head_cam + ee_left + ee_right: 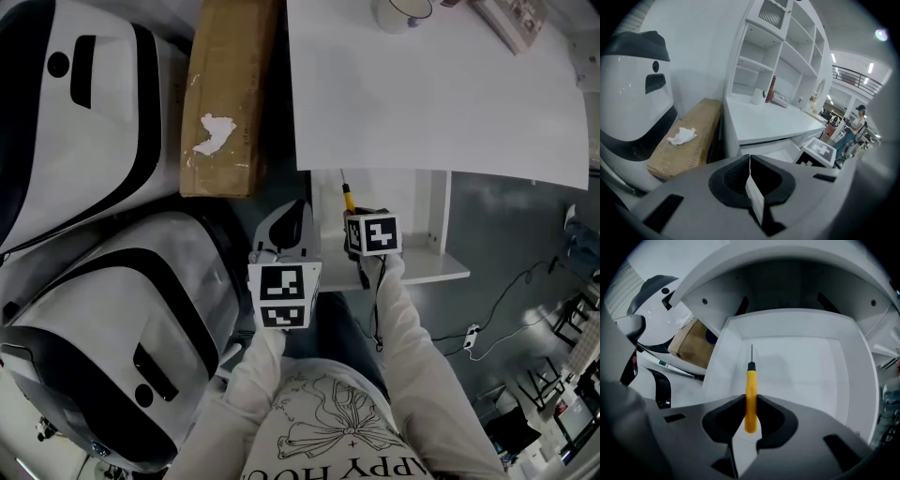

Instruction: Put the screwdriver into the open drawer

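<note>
The screwdriver (750,397) has a yellow handle and a thin dark shaft. My right gripper (750,405) is shut on the handle, and the tip points down into the open white drawer (797,366). In the head view the right gripper (361,214) hangs over the drawer (427,274), which is pulled out from under the white desk (431,103); the screwdriver (348,197) sticks out ahead of it. My left gripper (289,230) hovers just left of the drawer. Its jaws meet at the left gripper (750,163) with nothing between them.
A long cardboard box (225,94) with a crumpled tissue lies left of the desk. Two large white-and-black machine shells (84,122) (122,337) fill the left side. A cup (403,11) stands on the desk. Cables (506,300) trail on the floor at right. Shelves (778,56) rise behind the desk.
</note>
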The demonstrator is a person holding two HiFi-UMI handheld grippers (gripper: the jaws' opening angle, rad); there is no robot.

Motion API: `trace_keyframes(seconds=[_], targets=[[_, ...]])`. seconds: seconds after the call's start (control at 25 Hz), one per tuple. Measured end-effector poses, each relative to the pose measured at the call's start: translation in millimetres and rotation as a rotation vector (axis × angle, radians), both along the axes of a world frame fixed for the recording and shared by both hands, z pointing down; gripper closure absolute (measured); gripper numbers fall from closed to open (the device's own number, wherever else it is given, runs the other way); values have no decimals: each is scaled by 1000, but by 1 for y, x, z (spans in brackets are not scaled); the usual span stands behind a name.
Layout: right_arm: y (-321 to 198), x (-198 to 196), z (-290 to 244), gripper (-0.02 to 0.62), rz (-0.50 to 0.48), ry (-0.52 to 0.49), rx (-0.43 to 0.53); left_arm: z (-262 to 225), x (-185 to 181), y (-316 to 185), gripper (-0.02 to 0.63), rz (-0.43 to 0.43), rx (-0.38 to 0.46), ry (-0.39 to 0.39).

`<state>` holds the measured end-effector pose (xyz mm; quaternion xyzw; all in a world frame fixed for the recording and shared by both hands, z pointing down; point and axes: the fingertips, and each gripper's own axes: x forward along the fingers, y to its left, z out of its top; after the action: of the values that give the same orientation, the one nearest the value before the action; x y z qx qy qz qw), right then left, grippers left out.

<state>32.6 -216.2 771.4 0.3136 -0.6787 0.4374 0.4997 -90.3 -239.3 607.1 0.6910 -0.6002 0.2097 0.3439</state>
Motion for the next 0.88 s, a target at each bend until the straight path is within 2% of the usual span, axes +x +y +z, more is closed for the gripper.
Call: trace_keyframes(seconds=[0.56,0.88], targets=[[9,3,44,526,-142,79,-68,17,-3,-1,600,-18,-25,7],[11,2,47,518,-163,74,-75,18,-4,2,600,-23,-31,1]])
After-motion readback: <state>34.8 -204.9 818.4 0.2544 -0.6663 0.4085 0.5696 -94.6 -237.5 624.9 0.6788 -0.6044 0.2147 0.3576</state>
